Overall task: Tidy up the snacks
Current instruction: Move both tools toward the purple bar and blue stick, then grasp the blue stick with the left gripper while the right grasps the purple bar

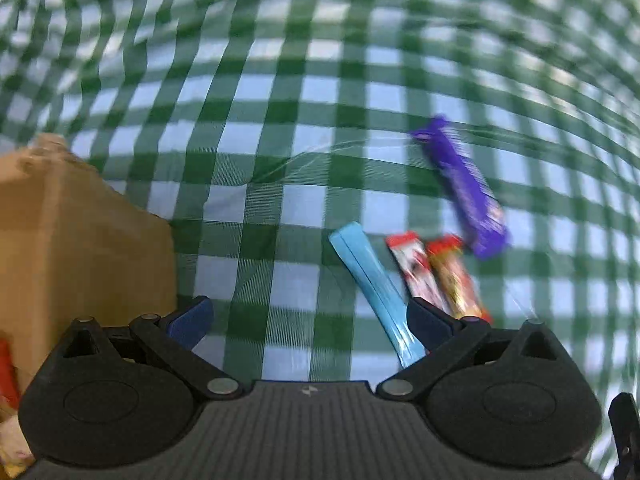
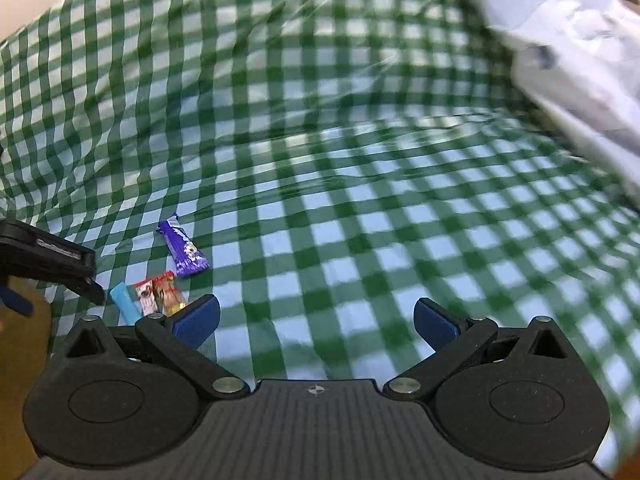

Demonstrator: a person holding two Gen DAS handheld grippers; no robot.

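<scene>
While both grippers hang with jaws spread and empty, the left gripper [image 1: 310,320] looks set for the next pick: the blue bar [image 1: 372,292] beside two red packets [image 1: 436,276], purple bar [image 1: 464,188] just beyond, on the cloth [image 1: 280,160]; the box [image 1: 80,232] at left shows little of its contents; right gripper [image 2: 316,320] waits apart

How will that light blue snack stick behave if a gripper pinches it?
The light blue snack stick looks long, thin and flat, so it is probably light and may bend. Its glossy wrapper could slip between fingers. Lying flat on the checked cloth, it is unlikely to roll.
</scene>
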